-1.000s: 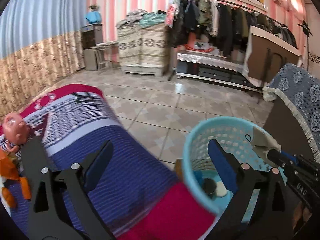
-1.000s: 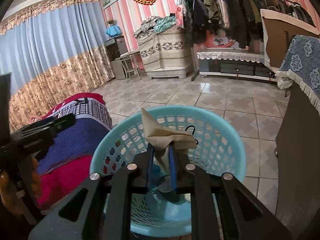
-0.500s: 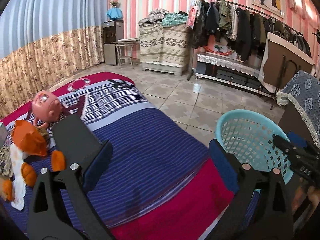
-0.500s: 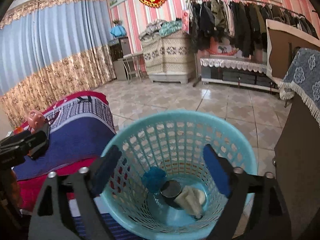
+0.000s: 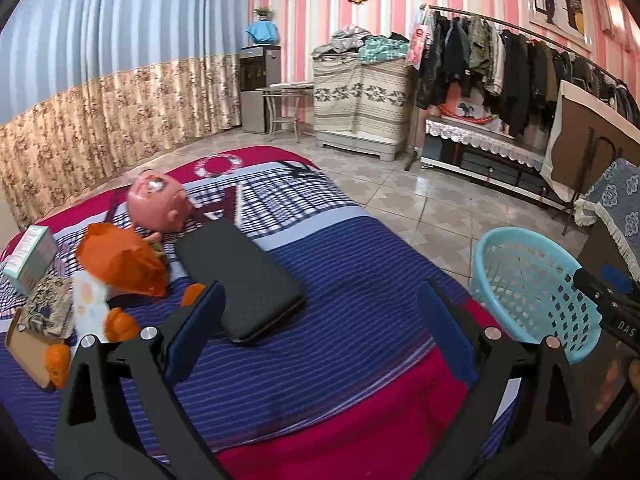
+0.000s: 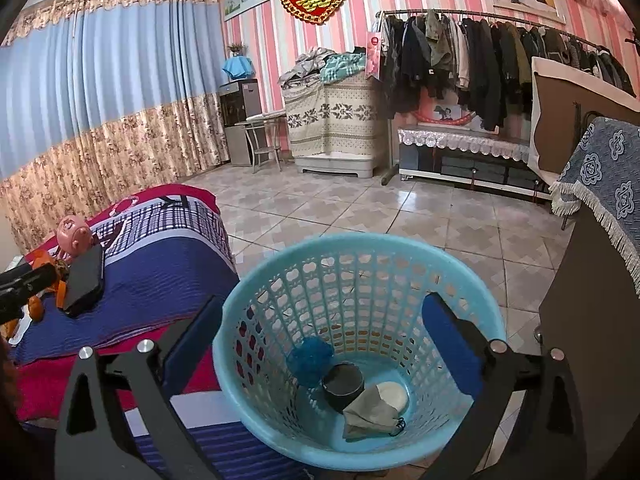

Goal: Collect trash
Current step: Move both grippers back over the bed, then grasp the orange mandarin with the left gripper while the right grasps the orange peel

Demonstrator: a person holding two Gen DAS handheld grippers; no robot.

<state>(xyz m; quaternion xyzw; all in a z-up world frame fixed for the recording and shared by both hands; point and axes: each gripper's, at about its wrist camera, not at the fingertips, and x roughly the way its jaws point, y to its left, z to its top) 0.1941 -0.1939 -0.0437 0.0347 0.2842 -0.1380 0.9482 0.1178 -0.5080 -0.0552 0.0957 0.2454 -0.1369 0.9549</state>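
Left wrist view: the left gripper (image 5: 320, 316) hangs over the bed (image 5: 340, 280), its jaws wide apart with nothing between them. On the striped blanket ahead lie a black case (image 5: 240, 280), a pink toy head (image 5: 160, 204), an orange toy (image 5: 124, 264), a small box (image 5: 30, 258) and a cardboard piece (image 5: 28, 350), all crowded toward the bed's left edge. The basket (image 5: 532, 288) stands on the tiled floor just beside the bed's right edge, with the right gripper's tip showing over its far side.

Right wrist view: the right gripper (image 6: 324, 336) hovers above the basket (image 6: 360, 248). Its jaws have just been opening and now stand wide, empty. In the basket's bottom lie a crumpled mask (image 6: 372, 416), a white disc (image 6: 394, 394), a dark cup (image 6: 343, 380) and a blue scrubber (image 6: 310, 358). The bed (image 6: 160, 272) lies to the left.
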